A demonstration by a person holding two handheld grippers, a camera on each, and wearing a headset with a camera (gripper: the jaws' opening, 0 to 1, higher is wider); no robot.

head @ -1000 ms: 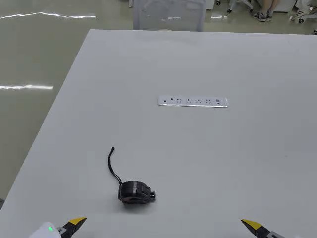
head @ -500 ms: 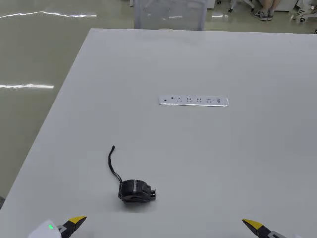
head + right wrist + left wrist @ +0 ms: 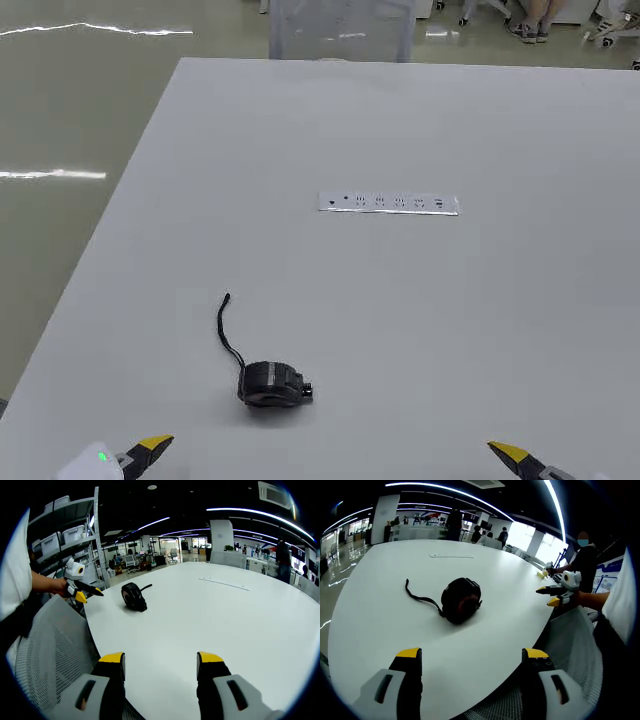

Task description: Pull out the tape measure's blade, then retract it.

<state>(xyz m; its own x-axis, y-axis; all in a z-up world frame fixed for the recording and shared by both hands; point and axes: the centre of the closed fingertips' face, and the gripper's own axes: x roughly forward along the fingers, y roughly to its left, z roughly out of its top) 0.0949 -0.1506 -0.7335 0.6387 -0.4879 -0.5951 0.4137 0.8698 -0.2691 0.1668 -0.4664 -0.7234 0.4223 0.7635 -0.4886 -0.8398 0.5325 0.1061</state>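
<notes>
A black tape measure (image 3: 271, 385) with a black wrist strap (image 3: 227, 330) lies on the white table (image 3: 400, 300) near its front edge, blade not drawn out. In the left gripper view the tape measure (image 3: 461, 599) sits ahead of my open left gripper (image 3: 472, 656), apart from it. In the right gripper view the tape measure (image 3: 134, 596) lies far to the left of my open right gripper (image 3: 161, 659). From the head view, the left gripper's yellow tip (image 3: 155, 443) and the right gripper's tip (image 3: 507, 452) peek in at the bottom edge.
A white power strip (image 3: 389, 204) lies flat in the middle of the table. A mesh chair back (image 3: 55, 650) stands close to the table's near edge. Shelving and other people are in the room beyond.
</notes>
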